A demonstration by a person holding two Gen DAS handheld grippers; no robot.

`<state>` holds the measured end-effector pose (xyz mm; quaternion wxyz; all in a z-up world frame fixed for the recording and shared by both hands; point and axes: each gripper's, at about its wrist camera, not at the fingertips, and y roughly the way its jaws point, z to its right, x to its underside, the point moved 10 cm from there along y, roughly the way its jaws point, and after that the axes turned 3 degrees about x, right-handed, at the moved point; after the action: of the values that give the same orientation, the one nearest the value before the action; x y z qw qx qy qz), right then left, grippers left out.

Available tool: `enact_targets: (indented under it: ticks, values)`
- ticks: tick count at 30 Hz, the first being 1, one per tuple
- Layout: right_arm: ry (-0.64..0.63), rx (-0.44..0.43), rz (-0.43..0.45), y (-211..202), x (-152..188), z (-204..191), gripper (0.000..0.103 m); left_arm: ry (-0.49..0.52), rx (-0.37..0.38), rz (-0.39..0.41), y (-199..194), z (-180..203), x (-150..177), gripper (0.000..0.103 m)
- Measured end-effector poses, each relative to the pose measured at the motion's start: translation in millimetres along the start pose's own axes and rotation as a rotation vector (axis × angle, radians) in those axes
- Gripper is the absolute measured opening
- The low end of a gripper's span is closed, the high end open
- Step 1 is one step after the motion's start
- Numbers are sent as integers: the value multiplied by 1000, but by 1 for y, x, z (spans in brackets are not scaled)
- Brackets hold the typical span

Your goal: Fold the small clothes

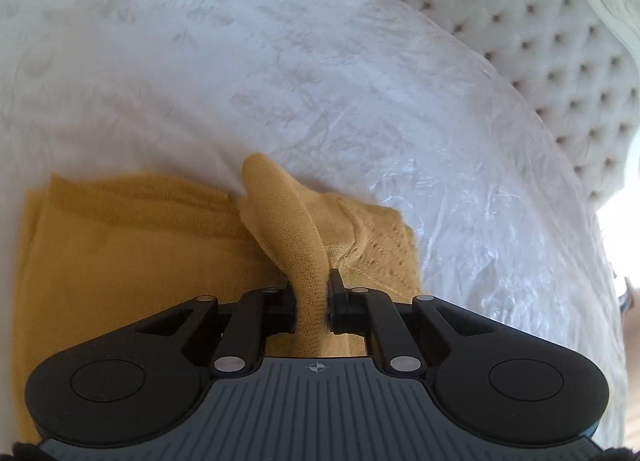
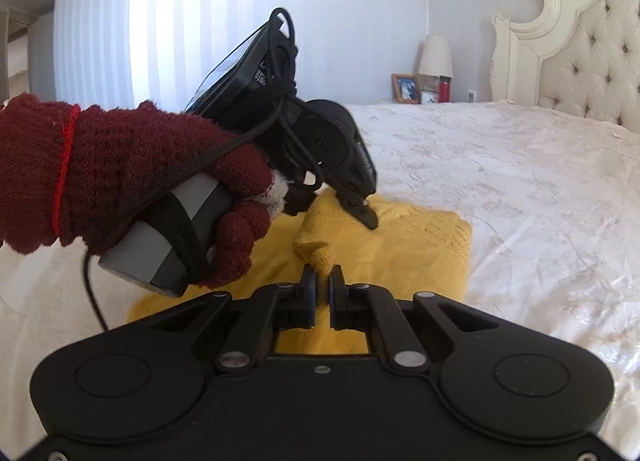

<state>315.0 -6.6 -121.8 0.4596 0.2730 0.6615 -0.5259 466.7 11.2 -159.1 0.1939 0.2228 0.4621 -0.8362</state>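
Observation:
A mustard-yellow knitted garment (image 1: 120, 253) lies partly folded on the white bedspread (image 1: 240, 61). My left gripper (image 1: 313, 301) is shut on a raised fold of the garment that stands up between its fingers. In the right wrist view the garment (image 2: 400, 253) lies ahead, and my right gripper (image 2: 324, 285) is shut on a pinch of its near edge. The left gripper (image 2: 356, 209), held by a hand in a dark red knitted glove (image 2: 140, 169), shows there too, pressing down on the same raised fold.
The bedspread (image 2: 500, 181) spreads wide to the right and far side. A tufted cream headboard (image 1: 560, 61) stands at the right. A nightstand with a lamp (image 2: 435, 57), a photo frame and a red bottle stands by the far wall.

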Motion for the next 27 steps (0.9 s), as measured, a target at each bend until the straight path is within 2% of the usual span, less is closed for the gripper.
enact_targets:
  ticks: [3, 6, 8, 12, 15, 16, 18, 19, 20, 22, 24, 26, 27]
  values:
    - [-9, -60, 28, 0, -7, -22, 10, 42, 18, 21, -24, 3, -15, 11]
    - [-17, -130, 24, 5, -9, -46, 10, 83, -7, 14, -36, -9, -17, 11]
    - [-56, -150, 12, 12, -6, -61, 10, 94, -50, 6, -39, -25, -14, 11]
    - [-96, -195, -33, 27, 5, -84, 10, 66, -116, -4, -39, -64, -7, 11]
    - [-128, -219, -73, 34, 16, -96, 11, 31, -109, -14, -36, -84, -2, 12]
    - [-146, -224, -86, 36, 21, -100, 14, 28, -106, -17, -34, -88, -1, 13]
    - [-169, -274, -117, 37, 29, -109, 24, 39, -133, -11, -32, -94, 1, 24]
    - [-168, -306, -127, 36, 30, -111, 24, 45, -144, -1, -32, -96, 1, 32]
    - [-156, -329, -133, 33, 30, -112, 27, 43, -143, 5, -33, -99, 0, 35]
    - [-111, -373, -112, 25, 20, -108, 50, 20, -126, 13, -37, -103, -4, 43]
    - [-55, -394, -75, 16, 8, -96, 59, 11, -172, 71, -50, -111, -13, 49]
    - [7, -385, -41, 8, -2, -73, 59, 16, -212, 150, -69, -115, -23, 56]
    - [48, -372, -26, 6, -6, -58, 60, 18, -216, 175, -78, -114, -25, 65]
